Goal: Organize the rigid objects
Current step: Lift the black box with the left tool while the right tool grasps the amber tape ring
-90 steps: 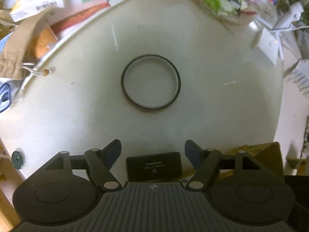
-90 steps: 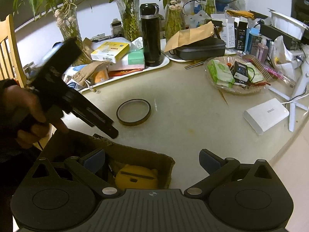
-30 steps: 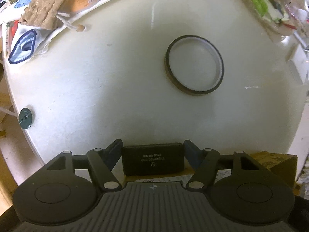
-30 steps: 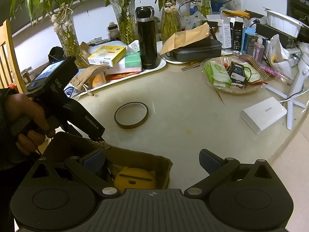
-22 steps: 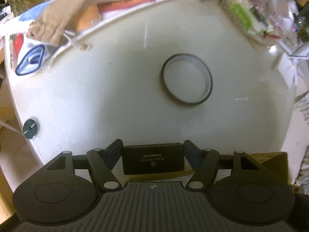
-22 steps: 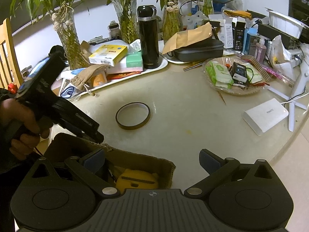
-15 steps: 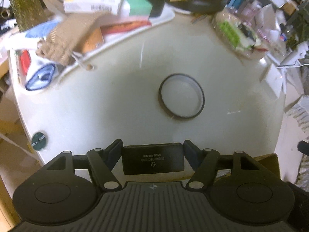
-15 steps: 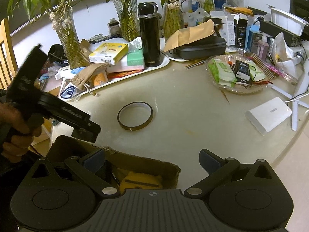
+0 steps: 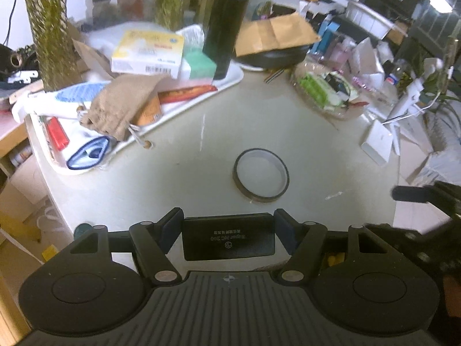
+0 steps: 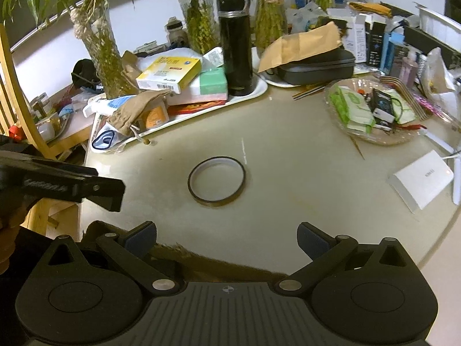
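Cream-coloured stone is making the round table point(image 10: 288, 150), and I am keeping both tools low over its near edge; the cardboard box point(image 10: 178, 255) is sitting just below the right gripper point(image 10: 226, 238), I think because it is the place where the rigid things are being collected. The right gripper is standing with its fingers wide apart and nothing between them; I judge it is waiting free for the tape ring point(image 10: 216, 180), which is lying flat and alone on the bare middle of the table. The left gripper point(image 9: 227, 230) is pressing its two fingers against the short ends of the black flat case point(image 9: 228, 236), so the case is hanging level above the table edge.

The right view is showing the left tool from the side, beside the box; the left view is showing the print on the case, and only a corner of the box.
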Action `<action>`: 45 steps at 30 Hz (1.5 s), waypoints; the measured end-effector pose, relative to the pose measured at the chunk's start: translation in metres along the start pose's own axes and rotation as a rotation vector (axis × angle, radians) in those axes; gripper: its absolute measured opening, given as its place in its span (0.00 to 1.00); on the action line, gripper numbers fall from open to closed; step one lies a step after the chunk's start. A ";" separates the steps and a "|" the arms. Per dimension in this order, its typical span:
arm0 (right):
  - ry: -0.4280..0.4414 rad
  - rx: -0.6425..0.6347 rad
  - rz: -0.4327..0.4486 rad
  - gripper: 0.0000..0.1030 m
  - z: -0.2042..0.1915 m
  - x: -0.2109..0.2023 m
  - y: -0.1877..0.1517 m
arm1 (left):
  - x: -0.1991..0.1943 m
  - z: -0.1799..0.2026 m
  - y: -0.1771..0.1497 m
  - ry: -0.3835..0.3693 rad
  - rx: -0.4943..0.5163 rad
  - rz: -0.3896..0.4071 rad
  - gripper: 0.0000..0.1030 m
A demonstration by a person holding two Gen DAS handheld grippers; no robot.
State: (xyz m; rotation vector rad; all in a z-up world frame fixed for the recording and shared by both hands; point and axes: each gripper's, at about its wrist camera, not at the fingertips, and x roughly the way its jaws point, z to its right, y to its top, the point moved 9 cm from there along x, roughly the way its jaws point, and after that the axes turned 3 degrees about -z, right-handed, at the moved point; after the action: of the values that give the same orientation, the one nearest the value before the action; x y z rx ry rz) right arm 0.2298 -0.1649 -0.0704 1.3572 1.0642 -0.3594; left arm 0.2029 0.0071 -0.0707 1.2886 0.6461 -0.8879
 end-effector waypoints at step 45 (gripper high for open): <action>0.126 -0.445 -0.225 0.88 -0.023 0.178 0.053 | -0.013 -0.019 -0.019 -0.054 0.009 0.070 0.66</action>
State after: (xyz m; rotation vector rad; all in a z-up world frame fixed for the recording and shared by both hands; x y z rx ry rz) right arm 0.3525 -0.0678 -0.1734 0.8748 1.3162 -0.1863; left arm 0.1812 0.0274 -0.0737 1.2832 0.5519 -0.8668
